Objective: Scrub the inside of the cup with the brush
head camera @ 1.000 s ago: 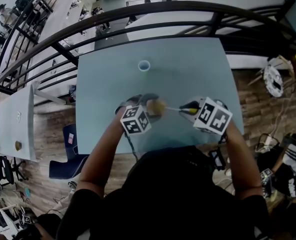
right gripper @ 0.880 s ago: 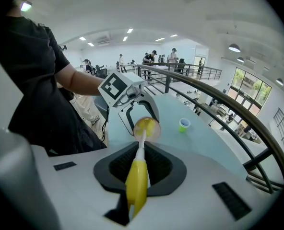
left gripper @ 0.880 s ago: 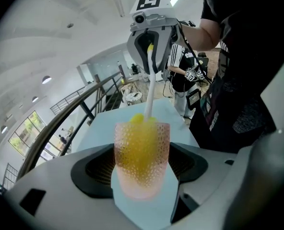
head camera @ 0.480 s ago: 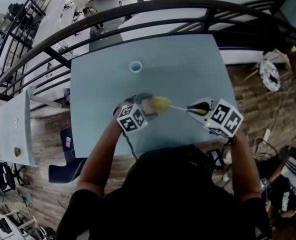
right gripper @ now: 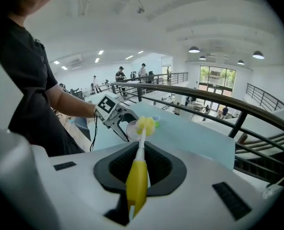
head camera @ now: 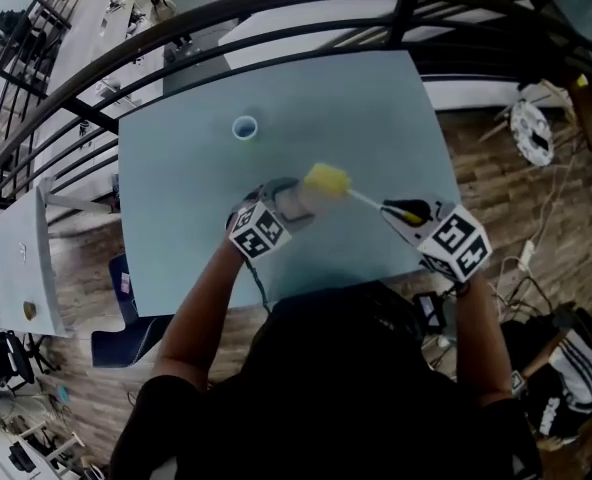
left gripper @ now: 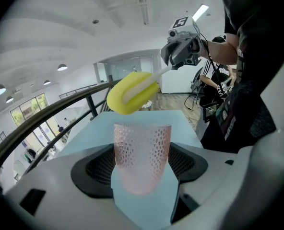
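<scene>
I am gripping the cup (left gripper: 142,155) in my left tongs (head camera: 282,206) and the brush (head camera: 328,180) in my right tongs (head camera: 408,211), its head hovering at the cup's 2 o'clock, so I think it needs pushing inside next.

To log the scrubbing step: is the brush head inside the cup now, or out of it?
Out. In the left gripper view the whole yellow brush head sits above the rim of the cup.
</scene>
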Available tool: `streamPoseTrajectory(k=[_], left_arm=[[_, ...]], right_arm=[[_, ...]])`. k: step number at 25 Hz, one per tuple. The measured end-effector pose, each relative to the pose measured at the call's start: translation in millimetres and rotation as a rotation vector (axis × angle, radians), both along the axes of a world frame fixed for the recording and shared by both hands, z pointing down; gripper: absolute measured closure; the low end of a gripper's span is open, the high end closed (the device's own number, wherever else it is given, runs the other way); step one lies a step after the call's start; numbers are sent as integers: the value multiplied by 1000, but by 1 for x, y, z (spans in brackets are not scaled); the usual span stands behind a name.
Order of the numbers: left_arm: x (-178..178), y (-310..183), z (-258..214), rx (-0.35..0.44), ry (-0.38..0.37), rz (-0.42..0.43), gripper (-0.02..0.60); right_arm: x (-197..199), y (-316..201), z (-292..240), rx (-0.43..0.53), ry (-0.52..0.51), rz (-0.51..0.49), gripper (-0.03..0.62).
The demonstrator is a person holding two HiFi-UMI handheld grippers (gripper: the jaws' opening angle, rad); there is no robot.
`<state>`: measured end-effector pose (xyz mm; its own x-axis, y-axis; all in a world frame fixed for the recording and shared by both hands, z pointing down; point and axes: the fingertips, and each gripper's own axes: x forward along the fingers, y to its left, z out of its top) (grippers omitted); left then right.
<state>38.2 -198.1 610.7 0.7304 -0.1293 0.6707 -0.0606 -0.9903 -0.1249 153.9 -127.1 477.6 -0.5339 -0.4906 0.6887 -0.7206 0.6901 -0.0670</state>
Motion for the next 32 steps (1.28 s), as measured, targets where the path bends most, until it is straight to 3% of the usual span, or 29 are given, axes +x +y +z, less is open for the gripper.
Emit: streamPoseTrajectory(k=[6, 16, 32], left_arm=[[39, 0, 25, -71, 55, -41, 226], [91, -6, 52, -124, 127, -69, 225], [126, -2, 107, -179, 195, -39, 225]], right_arm=[[28, -7, 26, -2, -31, 99, 550], [57, -35, 61, 7, -77, 171, 549], [73, -75, 137, -7, -79, 246, 549]])
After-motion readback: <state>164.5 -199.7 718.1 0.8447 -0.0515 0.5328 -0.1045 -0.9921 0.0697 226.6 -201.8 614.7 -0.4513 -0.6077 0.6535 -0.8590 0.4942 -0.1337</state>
